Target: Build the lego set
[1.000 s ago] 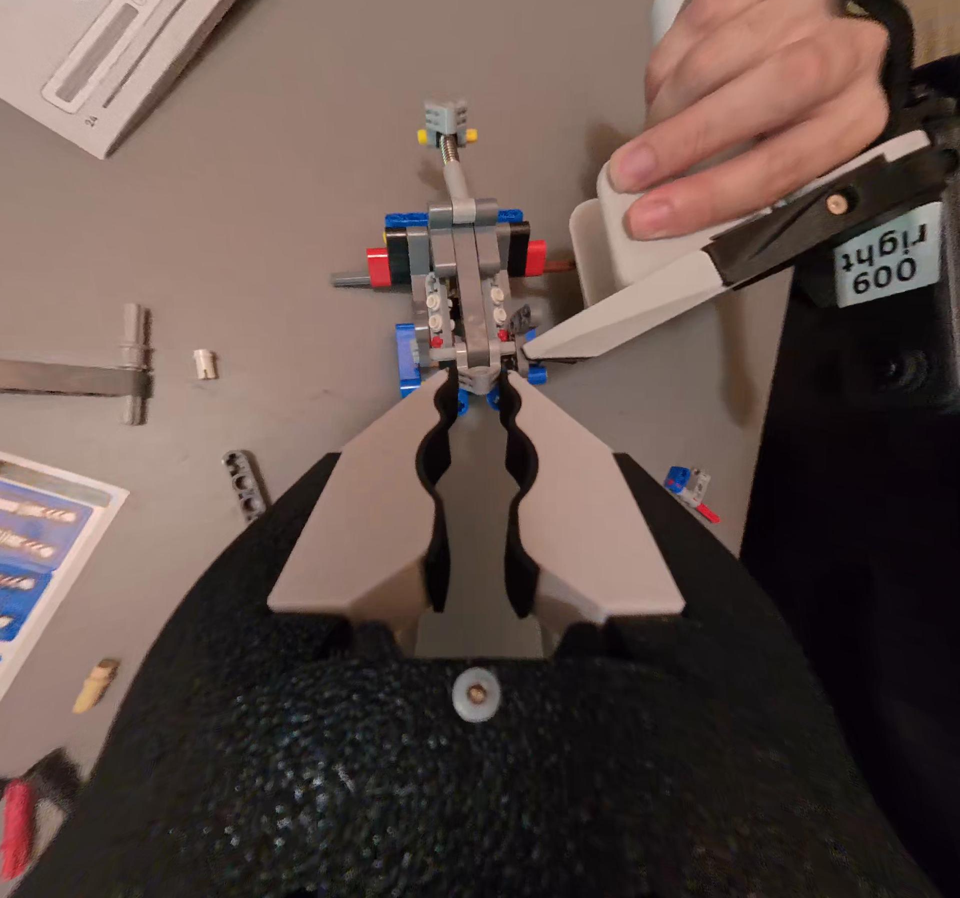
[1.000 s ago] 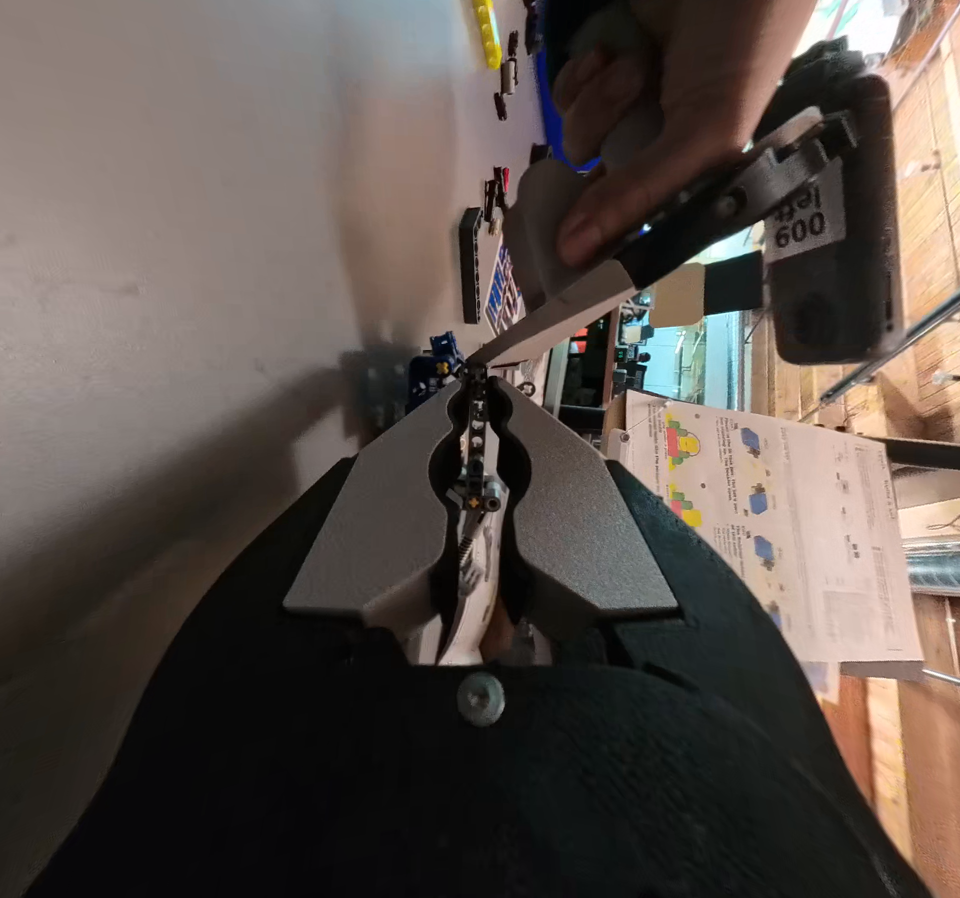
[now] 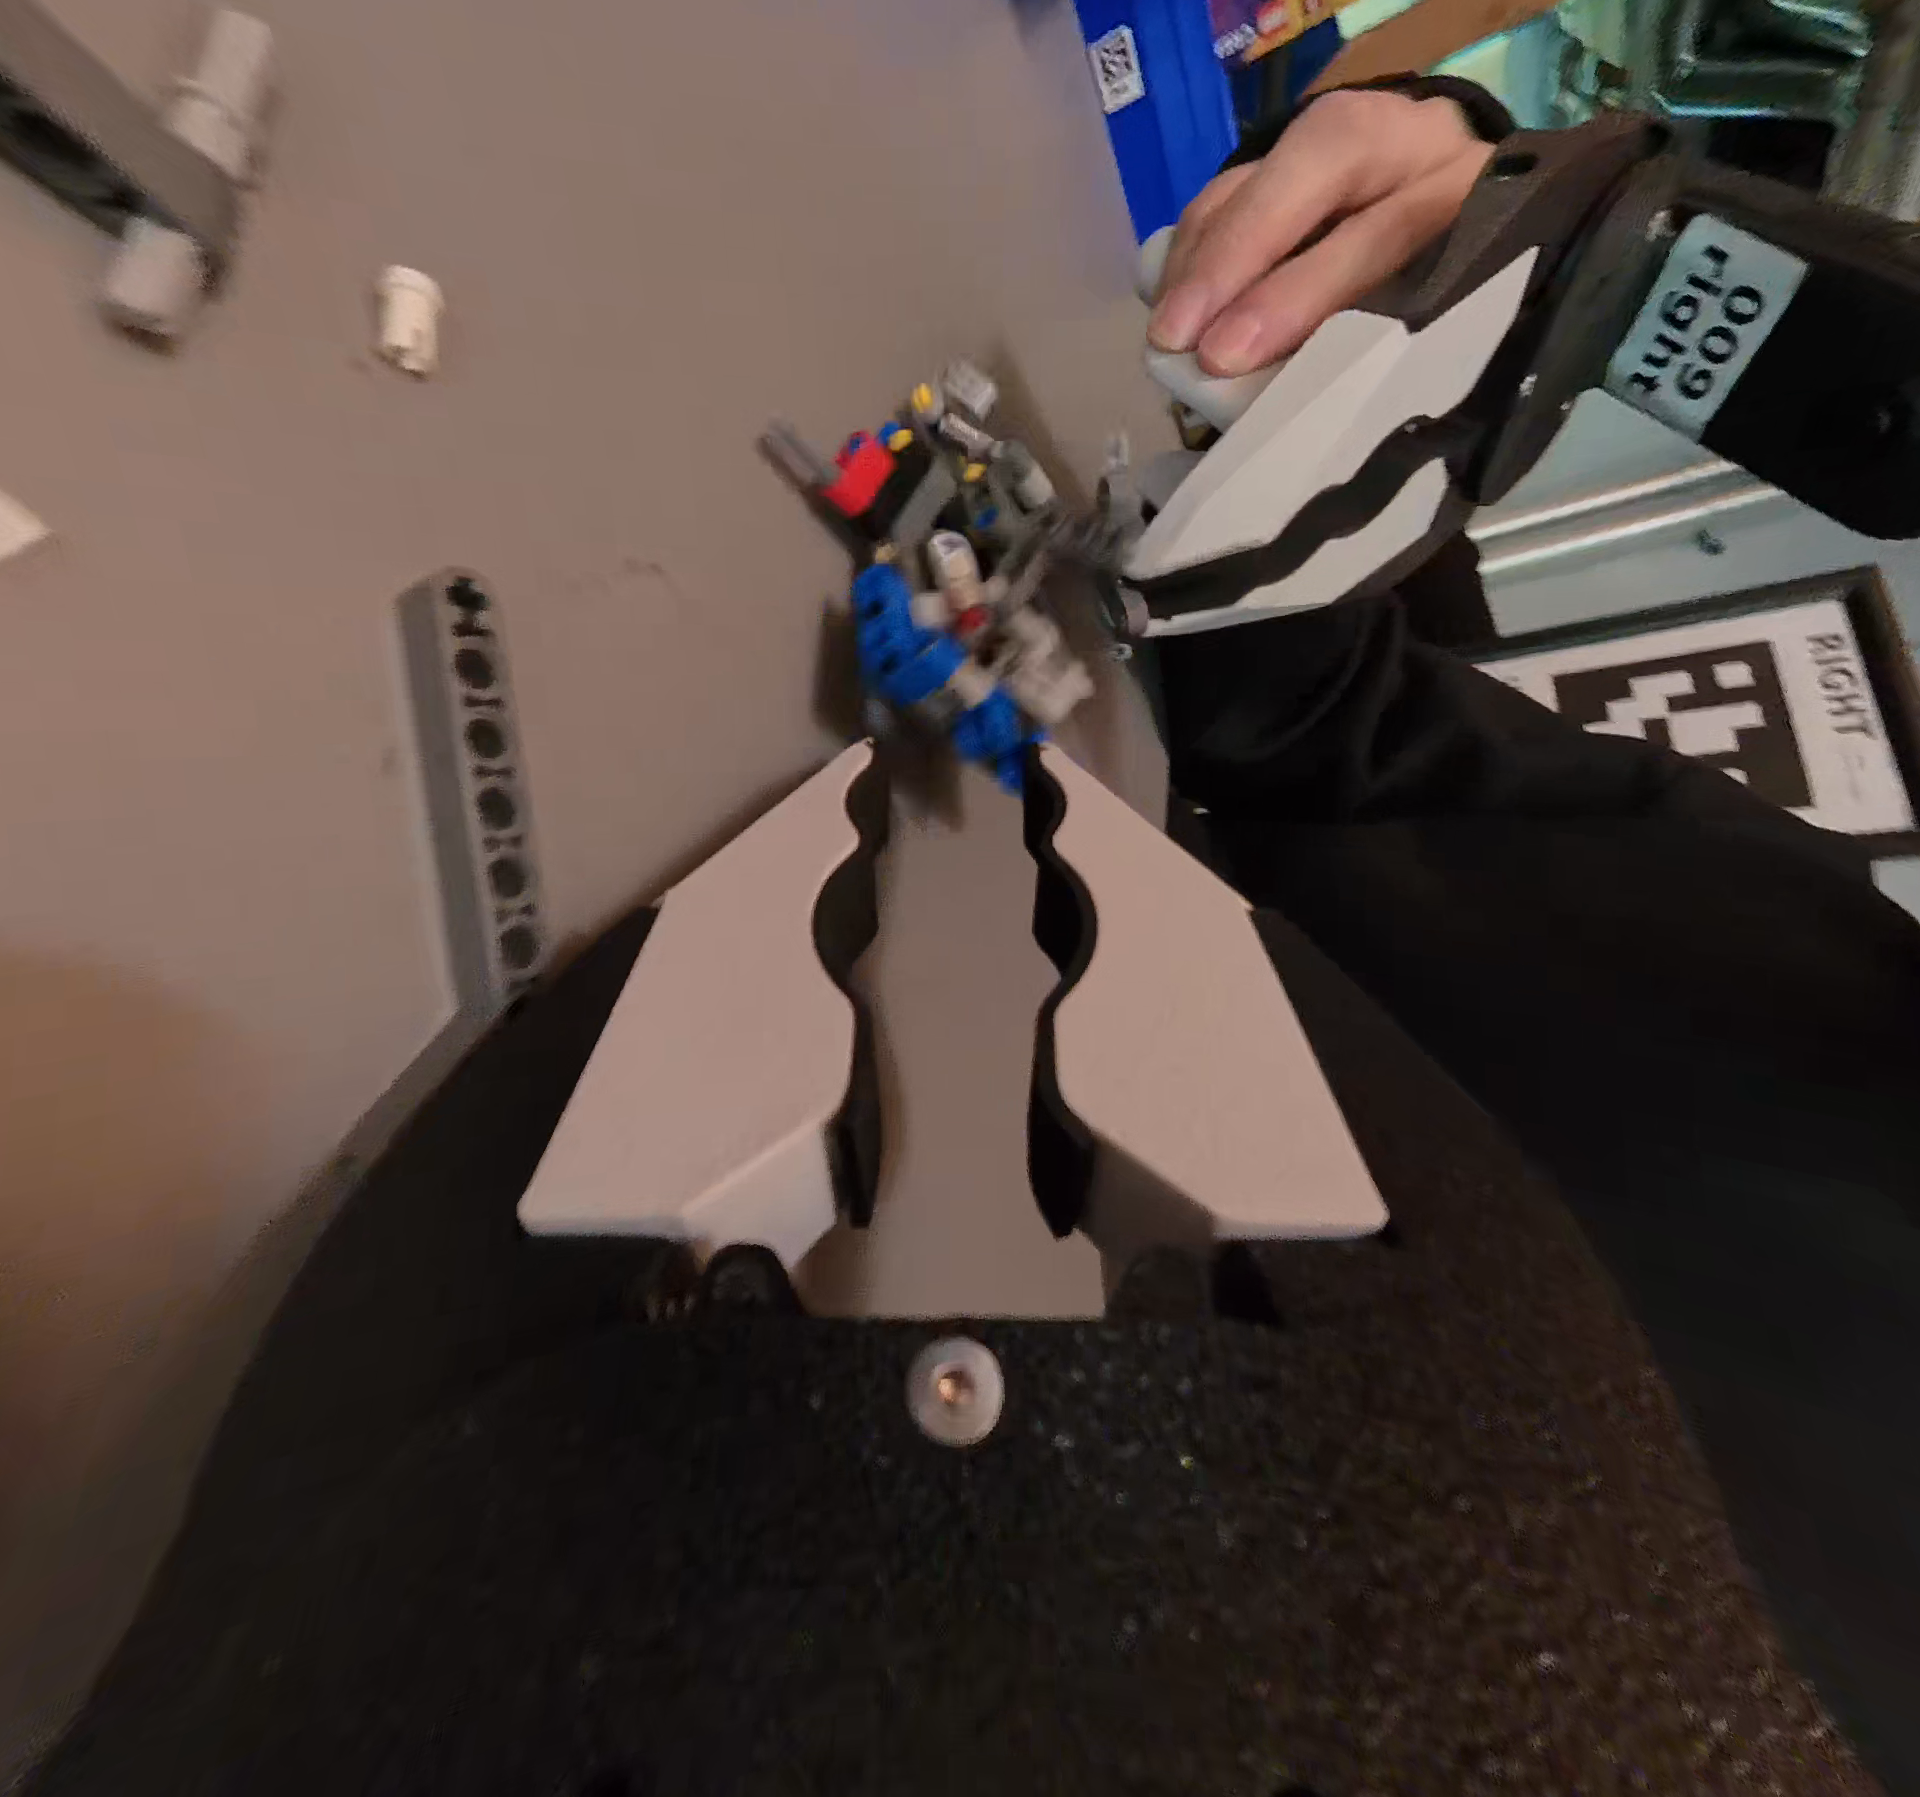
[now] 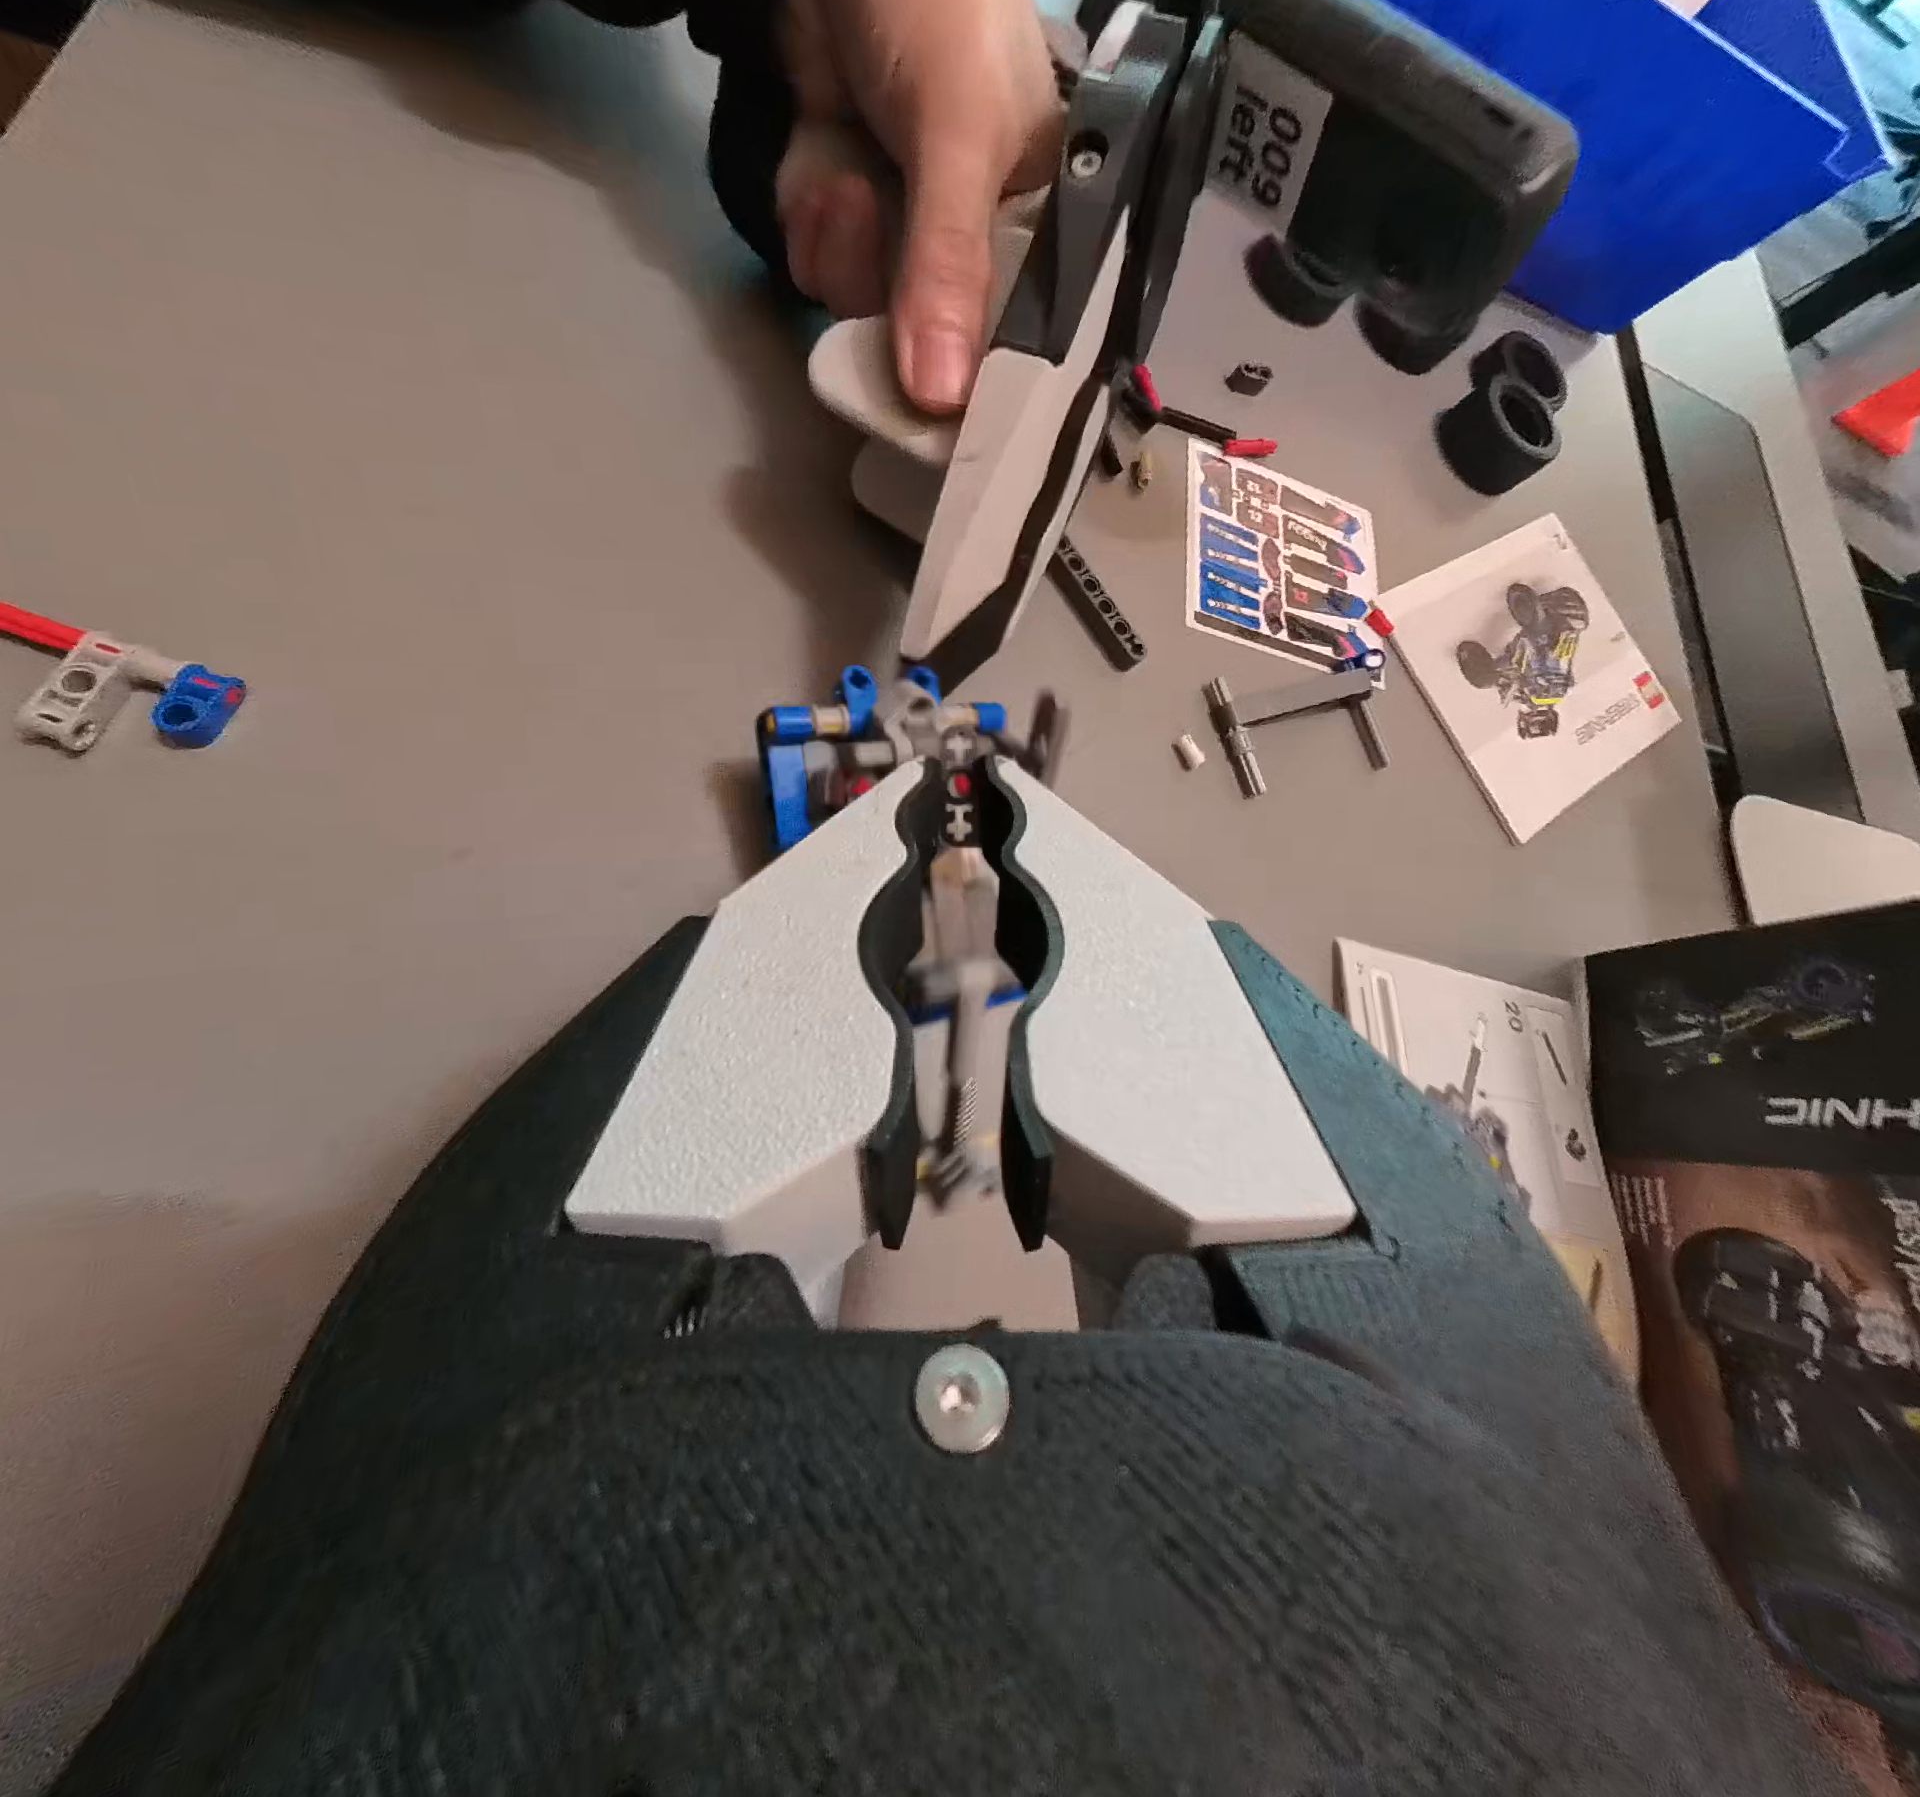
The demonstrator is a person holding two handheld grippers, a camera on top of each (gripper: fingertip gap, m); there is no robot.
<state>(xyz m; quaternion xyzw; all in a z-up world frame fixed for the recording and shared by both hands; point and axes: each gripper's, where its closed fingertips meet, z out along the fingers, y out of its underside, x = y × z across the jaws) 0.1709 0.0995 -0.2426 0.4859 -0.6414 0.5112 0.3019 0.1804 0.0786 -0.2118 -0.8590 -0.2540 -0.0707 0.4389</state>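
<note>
- Brick model (image 4: 914, 739) at frame centre on grey table (image 4: 416, 397), clamped at its black beam by right gripper (image 4: 958, 791).
- Left gripper (image 3: 951, 771) fingers apart, tips just beside model's blue end; contact unclear, blurred.
- Probably light, rigid, apt to pop apart; best gripped on stiff beams, not pins.
- Right view alone: sticker sheet (image 4: 1273, 552), tyres (image 4: 1496, 417), booklet (image 4: 1527, 667).
- Left view alone: grey beam (image 3: 478, 791), lower left.
</note>
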